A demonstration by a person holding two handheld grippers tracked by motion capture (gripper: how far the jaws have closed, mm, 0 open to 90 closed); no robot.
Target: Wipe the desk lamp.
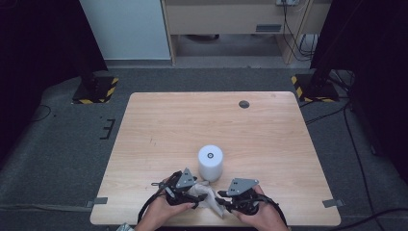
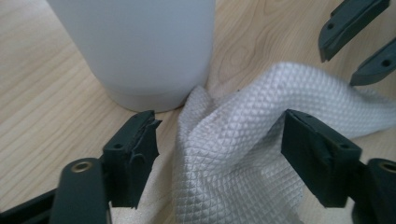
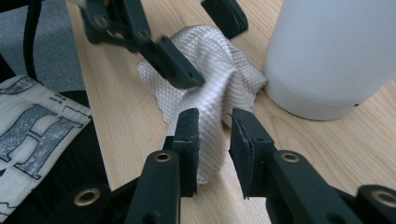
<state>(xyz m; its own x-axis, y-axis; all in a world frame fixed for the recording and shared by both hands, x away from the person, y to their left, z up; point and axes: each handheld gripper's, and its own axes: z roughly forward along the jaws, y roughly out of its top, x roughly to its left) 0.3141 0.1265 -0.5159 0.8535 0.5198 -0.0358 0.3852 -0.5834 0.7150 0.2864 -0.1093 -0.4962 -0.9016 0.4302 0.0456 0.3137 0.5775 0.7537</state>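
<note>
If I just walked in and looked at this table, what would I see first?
You would first see the white cloth bunched up at the near edge of the wooden table, between two black grippers. The right gripper pinches a fold of it, while the left gripper has its jaws open around another part. Just behind the cloth stands a round white container, touching the cloth's edge.

Both forearms come in from the bottom edge, close together, each hand wrapped around its tool. The left tool (image 1: 192, 192) points to the right, its jaws standing apart with a fold of cloth (image 2: 233, 154) between them. The right tool (image 3: 214, 135) points to the left, its jaws pinched tight on the same cloth.
</note>
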